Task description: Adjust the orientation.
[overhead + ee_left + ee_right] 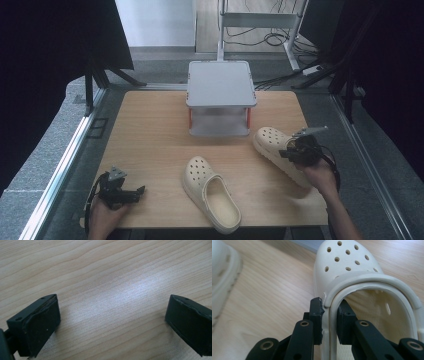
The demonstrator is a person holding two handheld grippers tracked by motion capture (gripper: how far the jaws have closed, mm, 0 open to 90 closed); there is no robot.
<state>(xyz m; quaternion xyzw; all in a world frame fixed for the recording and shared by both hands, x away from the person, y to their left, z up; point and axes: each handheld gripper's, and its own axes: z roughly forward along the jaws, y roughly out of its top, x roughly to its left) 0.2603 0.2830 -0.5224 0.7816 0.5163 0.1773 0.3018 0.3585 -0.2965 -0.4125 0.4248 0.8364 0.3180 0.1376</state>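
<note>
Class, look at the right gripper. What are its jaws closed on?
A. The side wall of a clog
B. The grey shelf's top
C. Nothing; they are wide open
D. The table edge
A: in the right gripper view, the right gripper has one jaw outside and one inside the clog, pinching its side wall by the opening.

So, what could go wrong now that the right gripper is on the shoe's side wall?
The right gripper pinches only the thin, soft wall of the right clog; lifted, the clog may tilt or slip free. The other clog and the grey shelf stand close by, so a swinging clog might knock either.
</note>
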